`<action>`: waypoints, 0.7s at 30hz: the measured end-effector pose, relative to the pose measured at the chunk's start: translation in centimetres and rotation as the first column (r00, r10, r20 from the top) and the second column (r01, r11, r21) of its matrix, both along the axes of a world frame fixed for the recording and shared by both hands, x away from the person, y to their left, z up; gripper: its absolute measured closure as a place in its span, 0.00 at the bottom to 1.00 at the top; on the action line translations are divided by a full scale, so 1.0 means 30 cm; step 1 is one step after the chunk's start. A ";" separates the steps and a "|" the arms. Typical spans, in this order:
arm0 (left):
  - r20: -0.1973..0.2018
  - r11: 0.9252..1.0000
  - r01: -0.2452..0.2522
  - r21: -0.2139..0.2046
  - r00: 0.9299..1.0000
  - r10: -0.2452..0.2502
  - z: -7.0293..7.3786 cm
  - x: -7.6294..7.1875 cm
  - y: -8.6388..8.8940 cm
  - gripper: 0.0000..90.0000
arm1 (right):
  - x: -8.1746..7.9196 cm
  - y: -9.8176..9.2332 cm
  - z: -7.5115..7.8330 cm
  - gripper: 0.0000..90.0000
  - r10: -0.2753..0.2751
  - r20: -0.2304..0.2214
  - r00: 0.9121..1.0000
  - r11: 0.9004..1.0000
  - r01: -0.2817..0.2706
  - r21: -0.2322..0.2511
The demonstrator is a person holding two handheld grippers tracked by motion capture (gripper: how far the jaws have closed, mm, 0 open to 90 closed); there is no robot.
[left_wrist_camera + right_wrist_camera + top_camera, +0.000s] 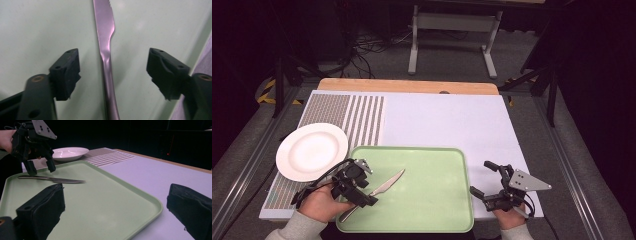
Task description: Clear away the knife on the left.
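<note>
A white work board [447, 120] lies on a wooden table in a dark room, with a grey floor and a metal stand behind it. A band of fine stripes and dots [352, 117] covers the board's left part. A pale green tray [432, 200] sits at the near edge of the board, and a white plate [312, 151] rests just beside the tray's far left corner, over the patterned band.

A table knife [379, 191] lies flat on the left part of the tray, its handle toward the person and its serrated blade pointing up and to the right in the high view. The left gripper [362, 197] hangs directly over the handle end. In the left gripper view the knife [106, 57] runs up the middle between the two black pads, which stand spread on either side and clear of the metal; the right gripper view shows the left gripper [41, 168] poised just above the knife [50, 179]. The right gripper [484, 177] is held off the tray's right edge, over the board, jaws spread wide with nothing between them.
</note>
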State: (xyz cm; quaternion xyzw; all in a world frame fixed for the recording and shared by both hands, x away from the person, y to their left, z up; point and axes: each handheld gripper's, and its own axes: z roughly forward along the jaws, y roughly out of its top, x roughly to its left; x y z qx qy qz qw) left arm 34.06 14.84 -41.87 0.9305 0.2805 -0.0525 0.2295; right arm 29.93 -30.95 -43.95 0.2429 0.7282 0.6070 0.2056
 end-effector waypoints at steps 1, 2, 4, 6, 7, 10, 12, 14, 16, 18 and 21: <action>0.019 1.000 0.006 -0.008 1.000 -0.006 0.006 -0.003 -0.001 0.29 | 0.000 0.000 0.000 0.02 0.001 0.002 1.000 1.000 -0.001 0.000; 0.044 1.000 0.006 -0.014 0.999 -0.006 0.012 -0.005 -0.002 0.29 | 0.000 0.000 0.000 0.02 0.001 0.001 1.000 1.000 -0.001 0.001; 0.072 0.999 0.002 -0.036 0.997 0.000 0.024 -0.005 -0.002 0.32 | -0.001 0.000 0.001 0.02 0.001 0.000 1.000 1.000 -0.001 -0.001; 0.098 0.999 -0.005 -0.052 0.995 0.010 0.032 -0.008 -0.001 0.38 | -0.001 0.000 0.001 0.02 0.000 0.001 1.000 1.000 0.000 -0.001; 0.109 0.998 -0.027 -0.053 0.994 0.033 0.038 -0.008 0.000 0.42 | -0.001 0.000 0.001 0.02 0.000 0.002 1.000 1.000 0.000 -0.001; 0.125 0.994 -0.022 -0.107 0.992 0.036 0.047 -0.010 -0.002 0.60 | -0.002 -0.001 0.002 0.02 -0.002 0.005 1.000 1.000 0.002 0.000; 0.162 0.996 -0.002 -0.089 0.987 0.016 0.047 -0.016 -0.011 0.73 | -0.002 -0.002 0.002 0.02 -0.003 0.005 1.000 1.000 0.003 0.000; 0.187 0.997 0.026 -0.074 0.982 -0.012 0.043 -0.027 -0.026 0.84 | -0.001 -0.002 0.001 0.02 -0.002 0.006 1.000 1.000 0.002 -0.001; 0.207 0.997 0.061 -0.050 0.977 -0.049 0.038 -0.034 -0.041 0.95 | -0.001 -0.001 0.002 0.02 -0.001 0.006 1.000 1.000 0.001 -0.002; 0.210 0.996 0.086 -0.024 0.974 -0.080 0.033 -0.042 -0.054 1.00 | -0.003 -0.001 0.003 0.02 -0.003 0.007 1.000 1.000 0.003 -0.003; 0.218 0.992 0.122 0.013 0.968 -0.122 0.023 -0.046 -0.067 1.00 | -0.003 -0.004 0.003 0.02 -0.005 0.009 1.000 1.000 0.005 -0.002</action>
